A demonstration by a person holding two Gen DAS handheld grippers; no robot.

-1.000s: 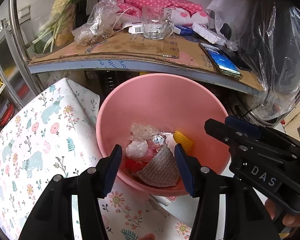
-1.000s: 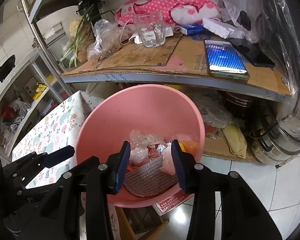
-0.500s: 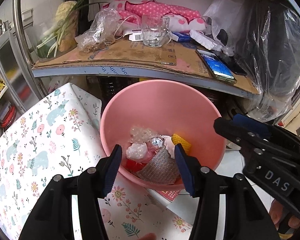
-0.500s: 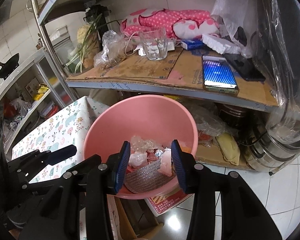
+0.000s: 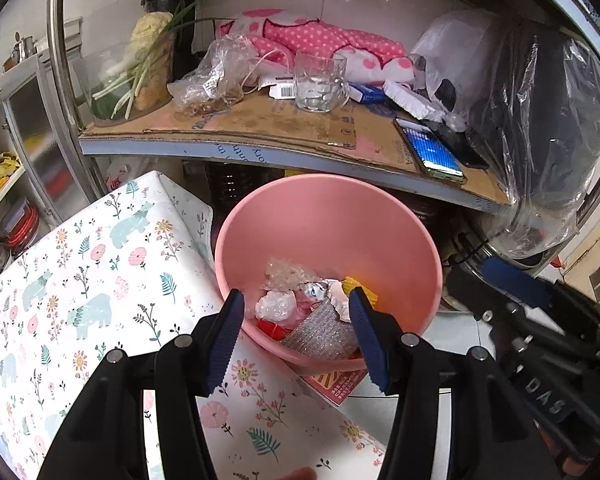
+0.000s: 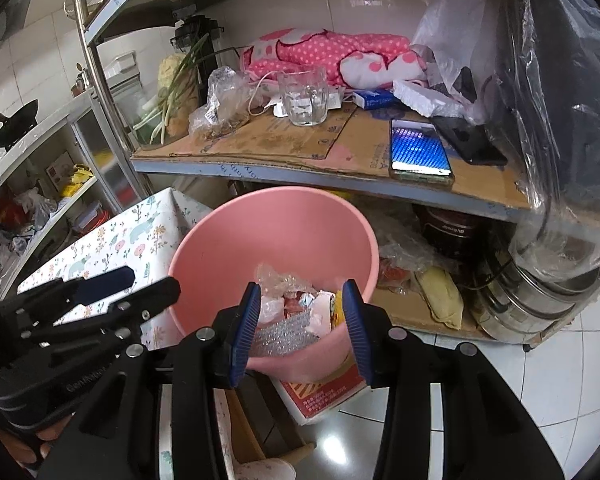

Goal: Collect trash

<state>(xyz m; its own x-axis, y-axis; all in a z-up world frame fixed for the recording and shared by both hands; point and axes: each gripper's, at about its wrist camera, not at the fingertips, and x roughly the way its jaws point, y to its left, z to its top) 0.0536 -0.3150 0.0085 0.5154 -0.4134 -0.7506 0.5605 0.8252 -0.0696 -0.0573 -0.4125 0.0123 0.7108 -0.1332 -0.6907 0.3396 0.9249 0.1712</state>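
A pink plastic bin point(image 5: 328, 216) stands below a shelf, beside a floral-covered table point(image 5: 80, 280). It holds trash point(image 5: 300, 300): crumpled clear plastic, foil, bubble wrap, a yellow piece and red scraps. My left gripper point(image 5: 296, 340) is open and empty, above the bin's near rim. My right gripper point(image 6: 300, 332) is open and empty, also above the bin point(image 6: 276, 232) and its trash point(image 6: 296, 308). The right gripper shows at the right of the left wrist view point(image 5: 512, 304); the left gripper shows at the left of the right wrist view point(image 6: 100, 292).
A cardboard-lined shelf point(image 5: 260, 128) above the bin holds a glass mug point(image 5: 320, 84), a plastic bag point(image 5: 216, 80), green onions point(image 5: 140, 76), pink dotted cloth point(image 5: 320, 40) and a lit phone point(image 5: 428, 152). Steel pots point(image 6: 540, 292) and a red box point(image 6: 324, 392) sit on the tiled floor.
Both grippers have drawn back and up from the bin, so it looks smaller and farther. Both stay open and empty.
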